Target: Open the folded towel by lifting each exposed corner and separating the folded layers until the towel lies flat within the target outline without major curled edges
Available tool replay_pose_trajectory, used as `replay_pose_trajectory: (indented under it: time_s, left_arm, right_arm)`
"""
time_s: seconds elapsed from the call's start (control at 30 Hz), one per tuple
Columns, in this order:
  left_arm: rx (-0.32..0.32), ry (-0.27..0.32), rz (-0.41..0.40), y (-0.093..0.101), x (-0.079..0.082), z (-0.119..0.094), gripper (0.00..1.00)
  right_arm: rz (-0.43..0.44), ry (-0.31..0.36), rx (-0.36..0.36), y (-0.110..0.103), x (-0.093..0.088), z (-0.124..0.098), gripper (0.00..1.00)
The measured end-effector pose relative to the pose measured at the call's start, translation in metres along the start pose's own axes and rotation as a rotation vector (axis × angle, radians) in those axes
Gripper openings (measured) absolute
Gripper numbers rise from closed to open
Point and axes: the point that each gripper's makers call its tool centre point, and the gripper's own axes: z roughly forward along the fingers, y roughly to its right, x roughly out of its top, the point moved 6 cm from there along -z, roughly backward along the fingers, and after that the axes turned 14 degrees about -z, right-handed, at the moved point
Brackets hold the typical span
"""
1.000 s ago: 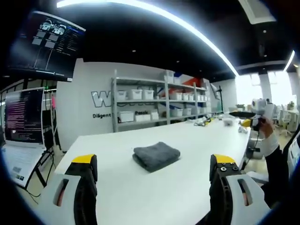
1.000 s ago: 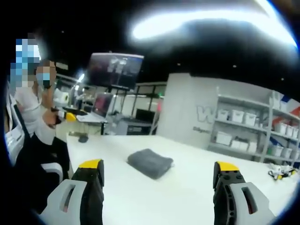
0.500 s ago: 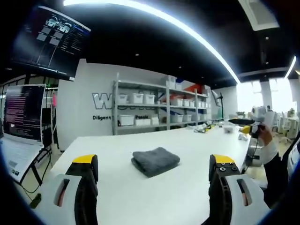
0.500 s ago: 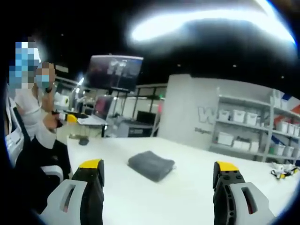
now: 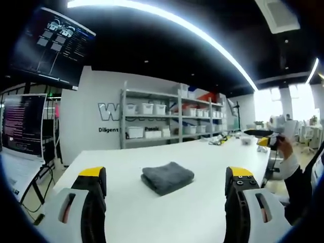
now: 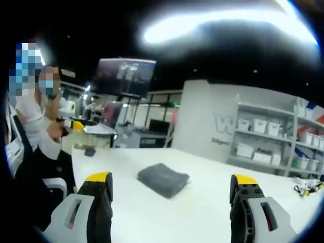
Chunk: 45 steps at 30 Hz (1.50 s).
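A dark grey towel (image 5: 167, 177) lies folded into a thick rectangle on the white table (image 5: 197, 152). My left gripper (image 5: 167, 177) is open, its yellow-tipped jaws standing wide apart, well short of the towel. In the right gripper view the same folded towel (image 6: 163, 179) rests mid-table. My right gripper (image 6: 170, 181) is open too, with nothing between its jaws, and also short of the towel. At the right edge of the left gripper view a person's hand holds the right gripper (image 5: 263, 139). At the left of the right gripper view the left gripper (image 6: 75, 124) is in the person's hand.
Shelving (image 5: 167, 119) with white bins stands behind the table against a grey wall. A laptop (image 5: 20, 131) sits at the far left, a dark monitor (image 5: 48, 45) hangs above. Small items (image 5: 220, 139) lie at the table's far end. The person (image 6: 30, 136) sits left of the table.
Both views have shifted slightly with the hands. The towel has not moved, and both grippers stay open.
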Motion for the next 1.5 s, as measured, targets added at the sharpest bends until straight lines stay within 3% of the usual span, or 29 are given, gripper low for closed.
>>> replay_pose_trajectory:
  time_s: [1.0,1.5]
  left_arm:
    - [0.002,-0.039,-0.005,-0.018,-0.011,0.028,0.96]
    - [-0.024,-0.063,0.033,-0.015,-0.007,0.062,0.96]
  right_arm:
    - [0.018,-0.018,0.019,0.008,-0.015,0.036,0.94]
    - [0.039,-0.023,0.022,0.018,-0.022,0.066,0.94]
